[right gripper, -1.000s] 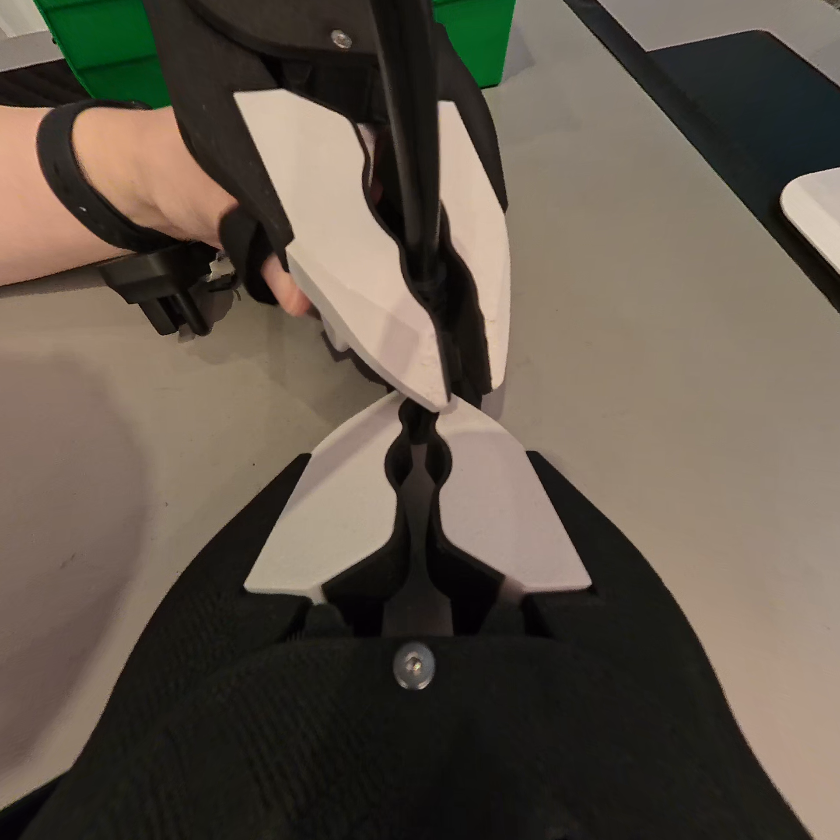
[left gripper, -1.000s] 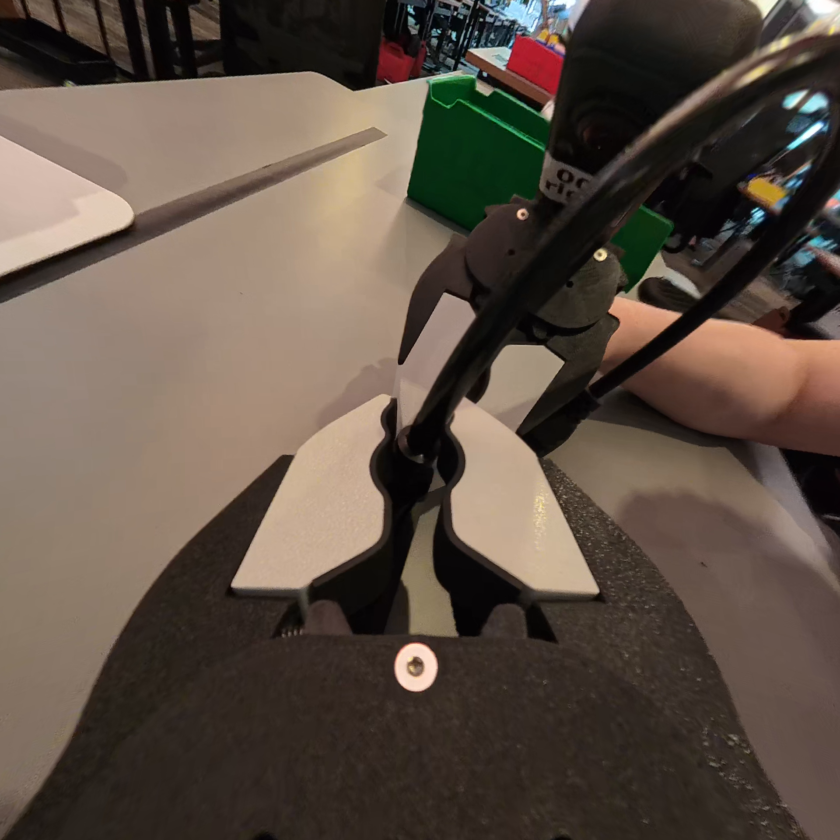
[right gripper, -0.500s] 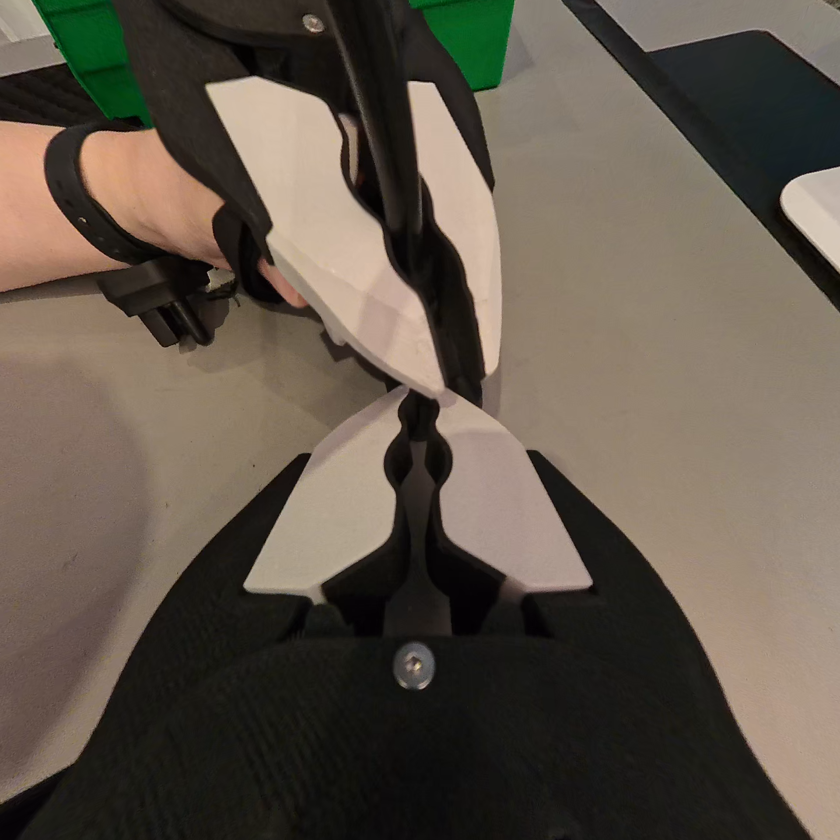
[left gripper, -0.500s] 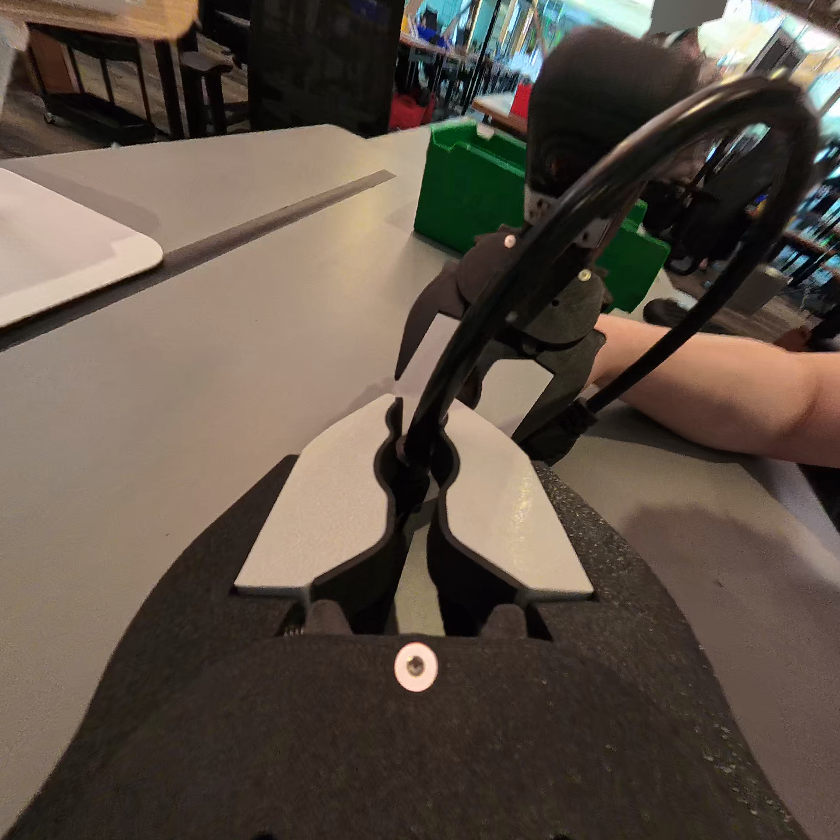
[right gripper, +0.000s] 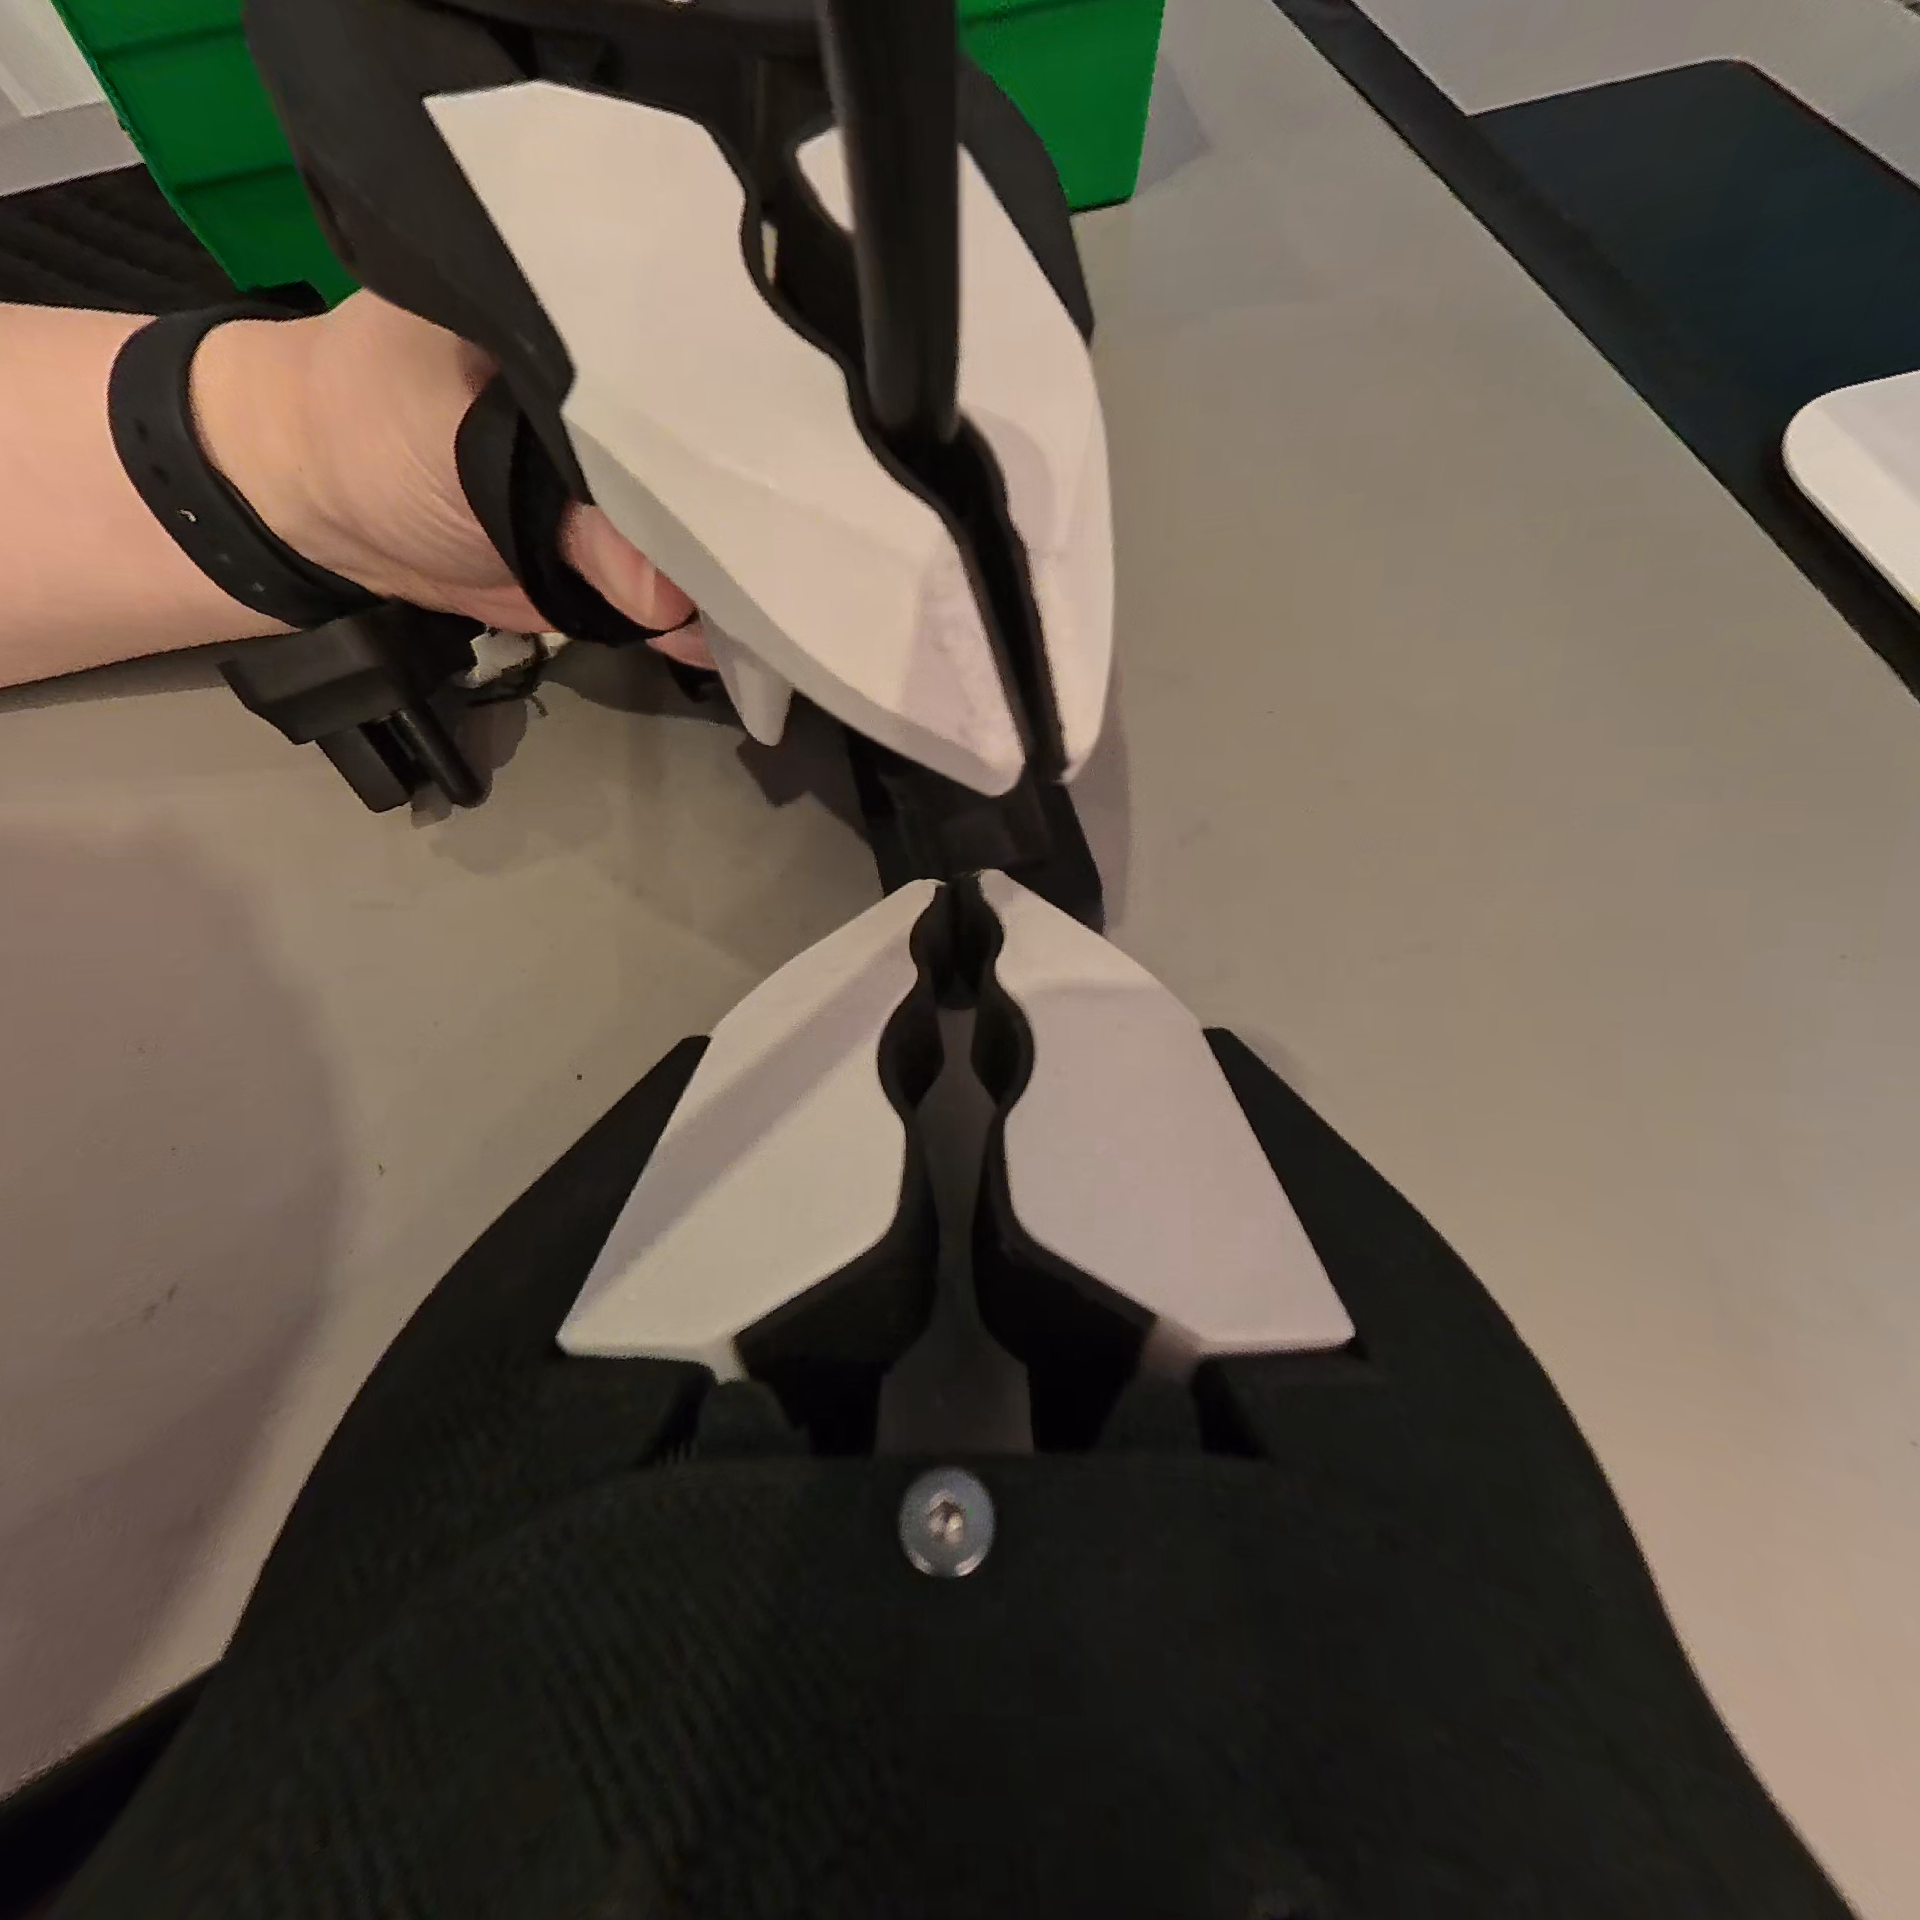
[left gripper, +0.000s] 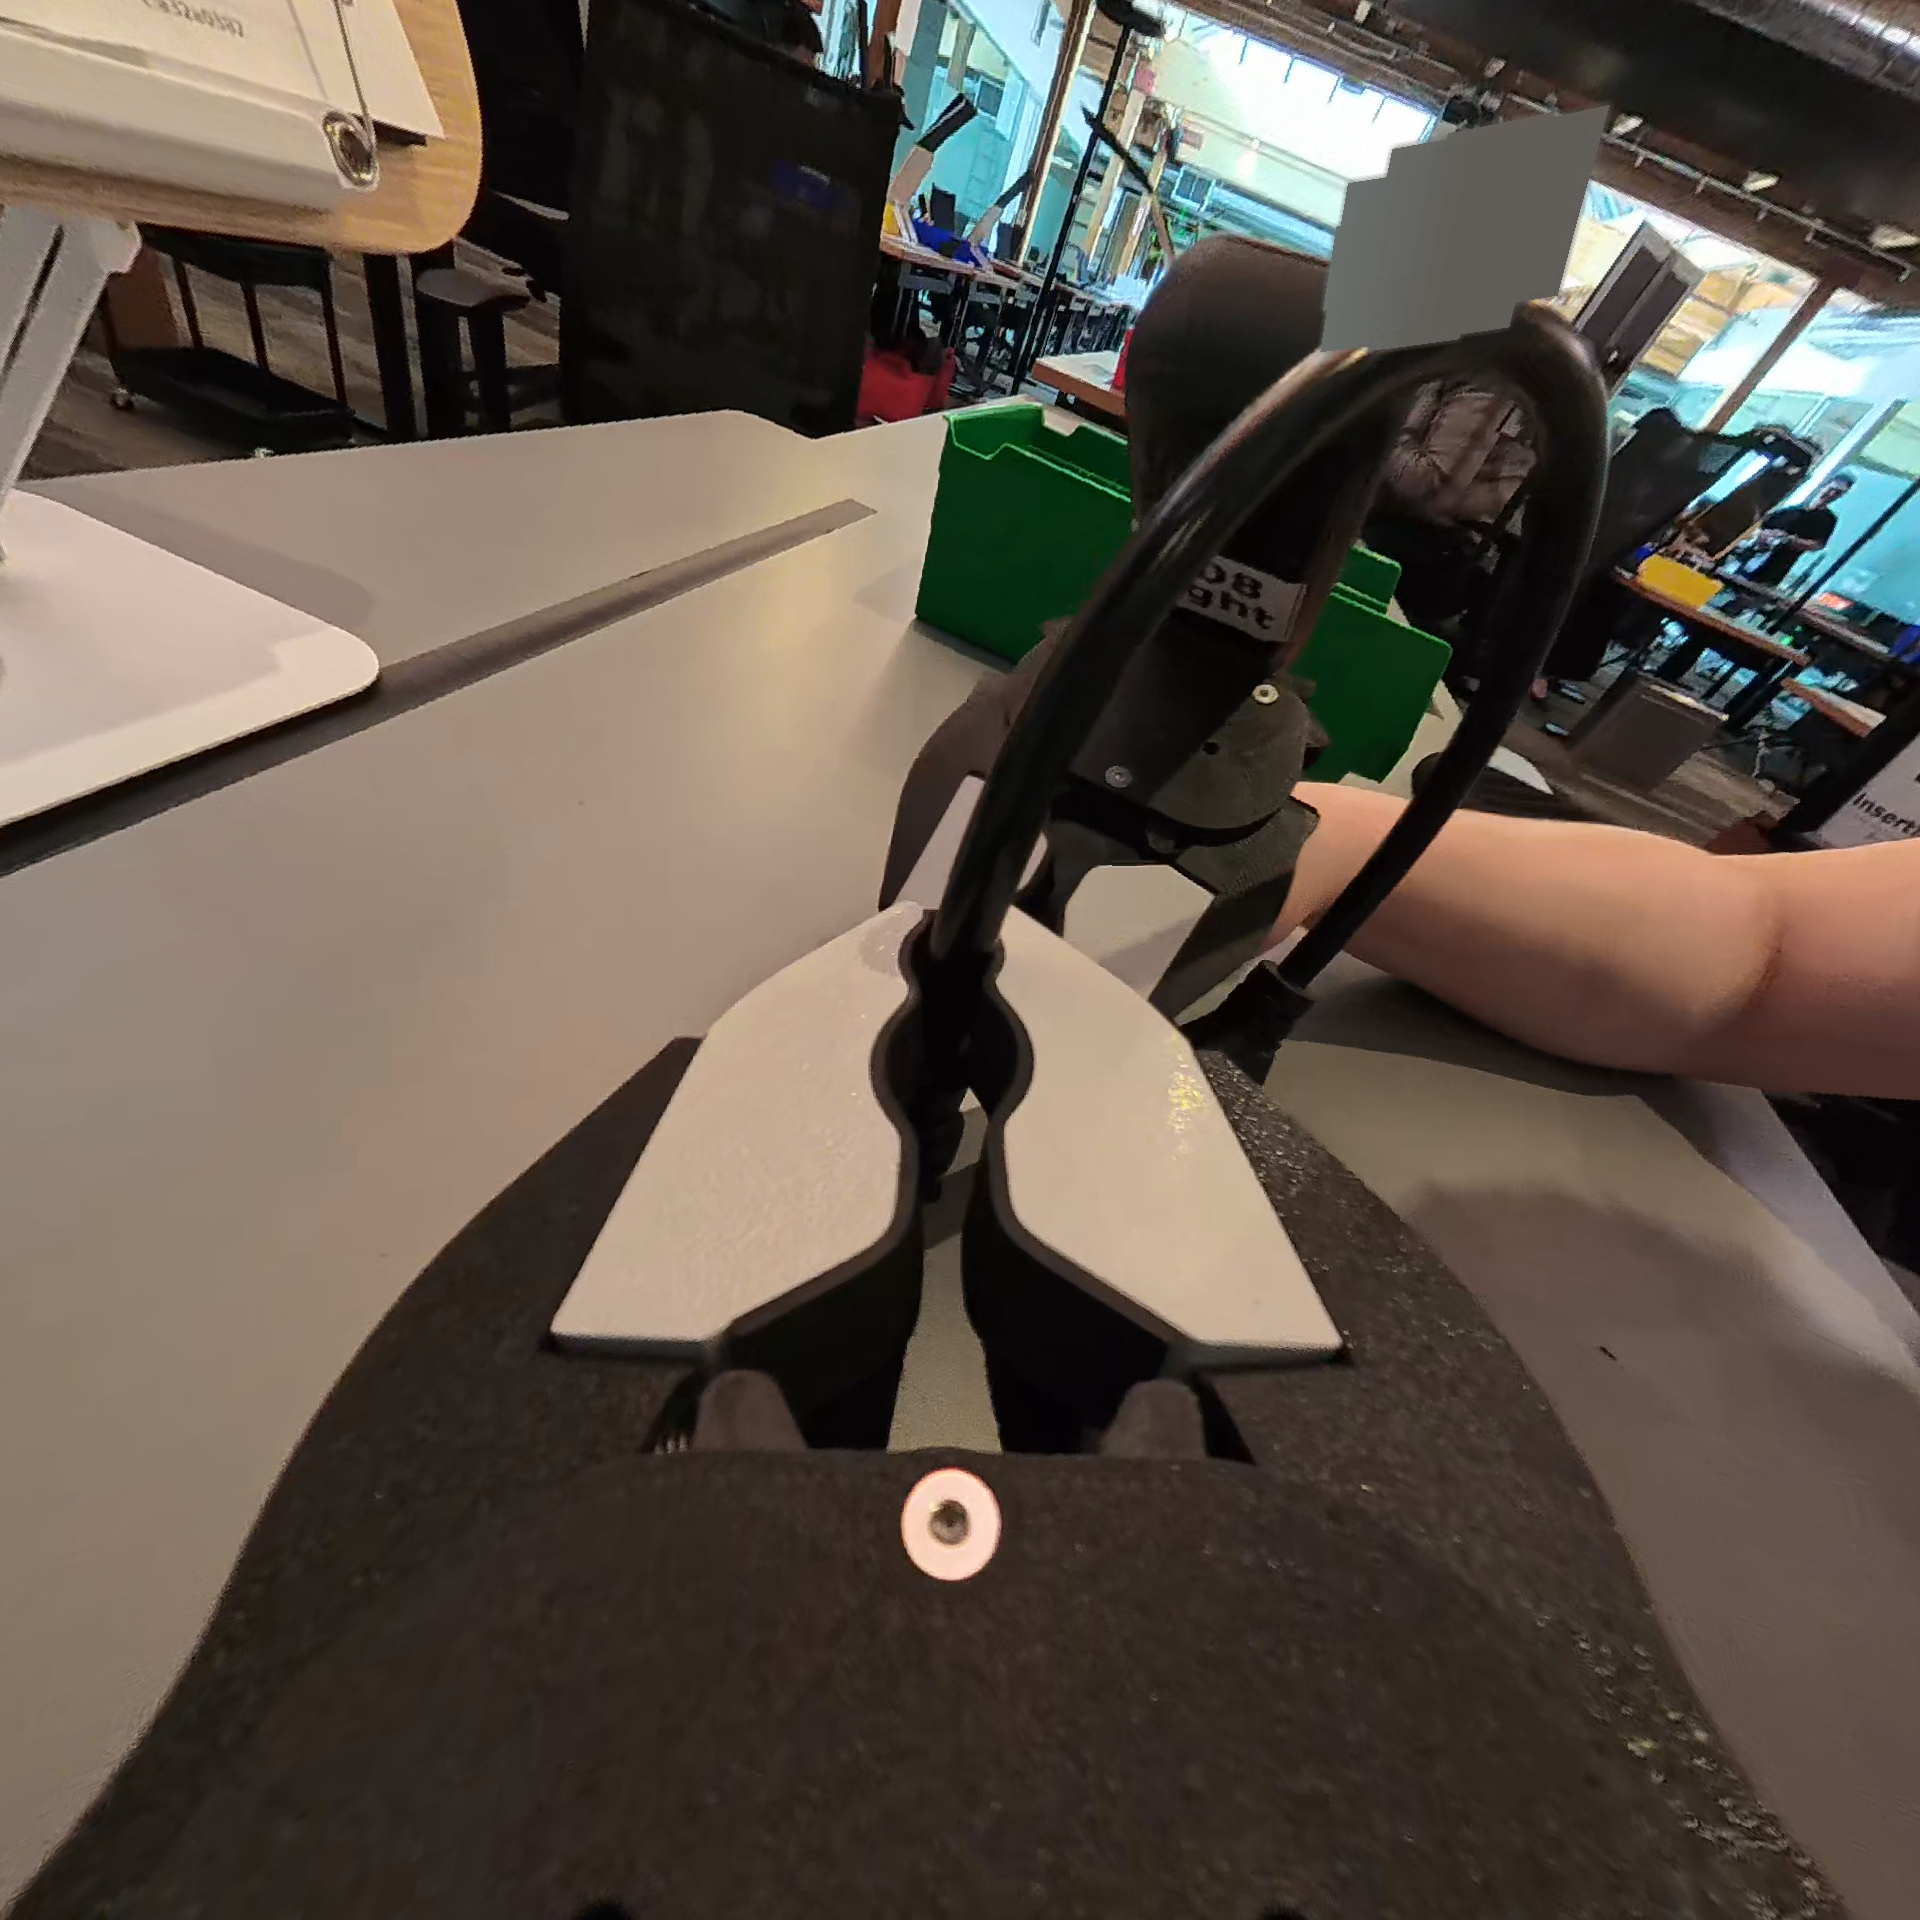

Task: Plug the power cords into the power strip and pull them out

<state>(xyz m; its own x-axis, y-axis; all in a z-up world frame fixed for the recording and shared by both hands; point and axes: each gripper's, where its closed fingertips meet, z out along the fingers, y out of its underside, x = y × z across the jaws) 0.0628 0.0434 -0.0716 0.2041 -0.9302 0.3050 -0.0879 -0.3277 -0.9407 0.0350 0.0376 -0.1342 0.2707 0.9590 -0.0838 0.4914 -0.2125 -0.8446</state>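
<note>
Both tongs are on the same black power cord right now. My left tongs are clenched on it near the tips, and the cable arcs up and over, coming back down beside the forearm on the grey surface. My right tongs look pinched on a thin dark bit at the very tips, just under the left tongs and their fingers. I can't tell if that's cord or a connector.

Handling-wise, the cord looks stiff and springy. It holds that loop on its own, so I'd expect it to fight back and twist the plug. The jacket is smooth, so it might slide. I'd grab the moulded plug body, not the cable.

What bugs me: I can't see the power strip anywhere. There's a black blocky piece under the hand, half covered, could be a plug. The green bin behind shows nothing inside.
</note>
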